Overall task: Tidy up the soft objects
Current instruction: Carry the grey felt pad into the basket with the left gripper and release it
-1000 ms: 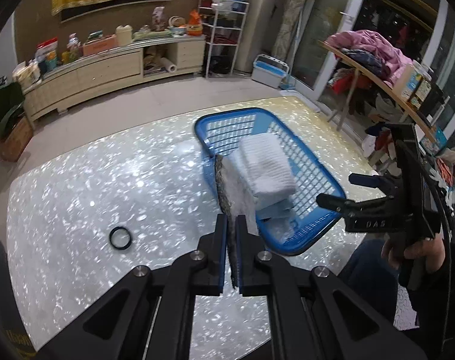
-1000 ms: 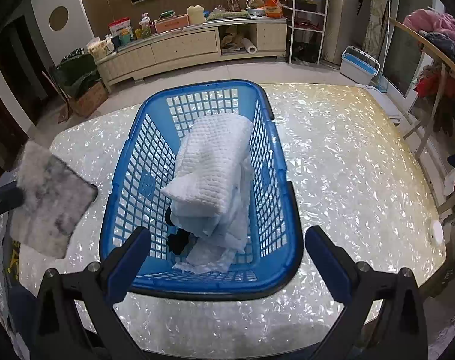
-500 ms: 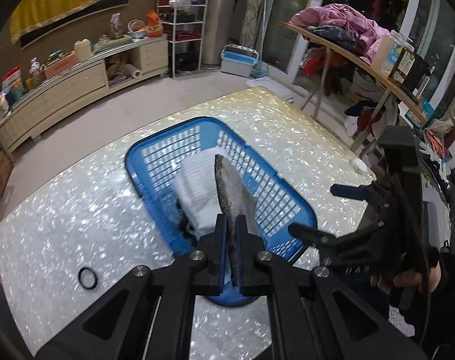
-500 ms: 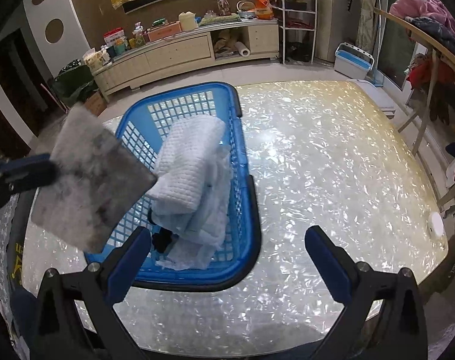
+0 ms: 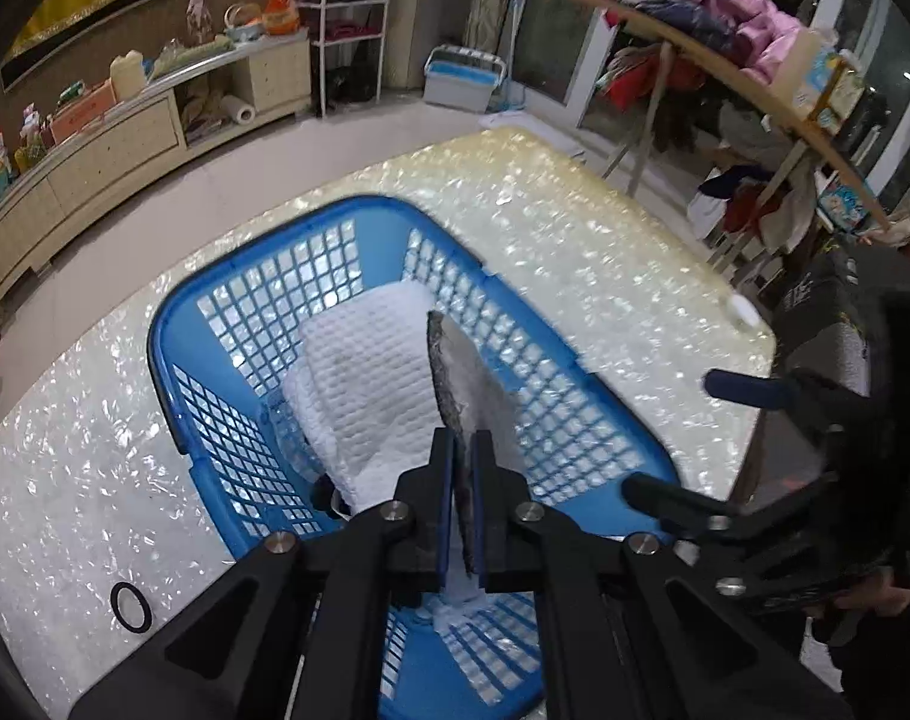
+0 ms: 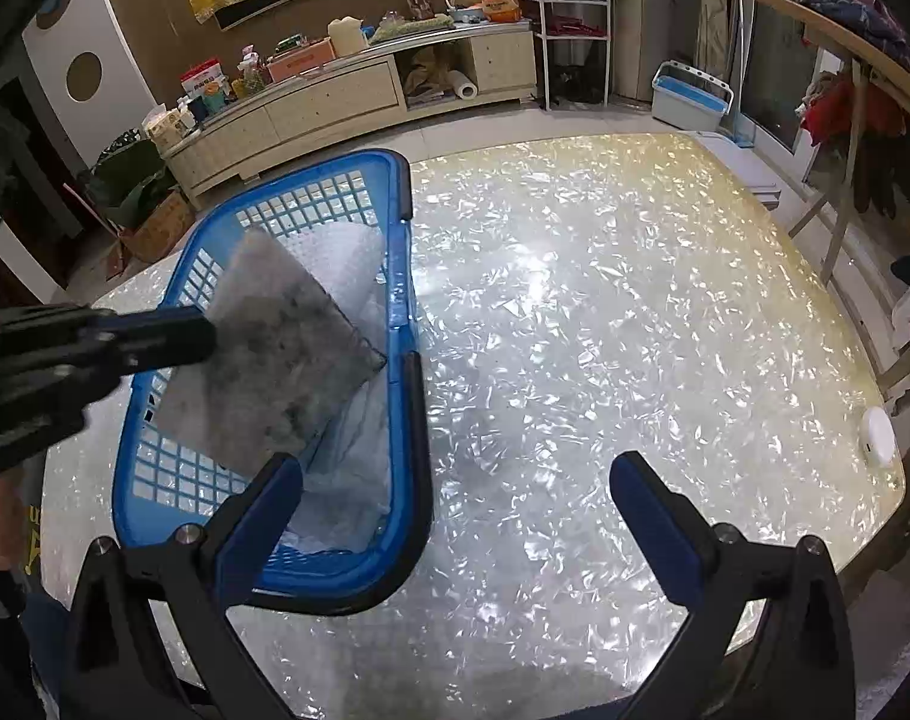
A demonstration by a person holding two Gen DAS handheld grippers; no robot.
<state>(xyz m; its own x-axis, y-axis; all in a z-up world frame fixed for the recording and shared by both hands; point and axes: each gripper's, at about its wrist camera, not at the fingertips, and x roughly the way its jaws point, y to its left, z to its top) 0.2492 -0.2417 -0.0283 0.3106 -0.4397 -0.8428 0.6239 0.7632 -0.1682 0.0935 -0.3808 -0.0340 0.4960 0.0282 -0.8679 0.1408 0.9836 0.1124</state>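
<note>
My left gripper (image 5: 463,450) is shut on a grey fuzzy cloth (image 5: 455,372) and holds it edge-on over the blue basket (image 5: 161,360). In the right wrist view the cloth (image 6: 275,354) hangs flat above the basket (image 6: 413,468), held by the left gripper (image 6: 203,336). A folded white waffle towel (image 5: 365,390) and pale cloths lie in the basket; the towel also shows in the right wrist view (image 6: 341,252). My right gripper (image 6: 455,492) is open and empty, over the table just right of the basket; it shows in the left wrist view (image 5: 676,438).
The basket stands on a pearly shell-pattern table (image 6: 604,330). A black ring (image 5: 131,606) lies on the table left of the basket. A small white disc (image 6: 877,435) sits near the table's right edge. A clothes rack (image 5: 724,72) stands beyond the table.
My left gripper has carried the grey cloth right, from beside the basket to over it. My right gripper has shifted right, away from the basket's middle.
</note>
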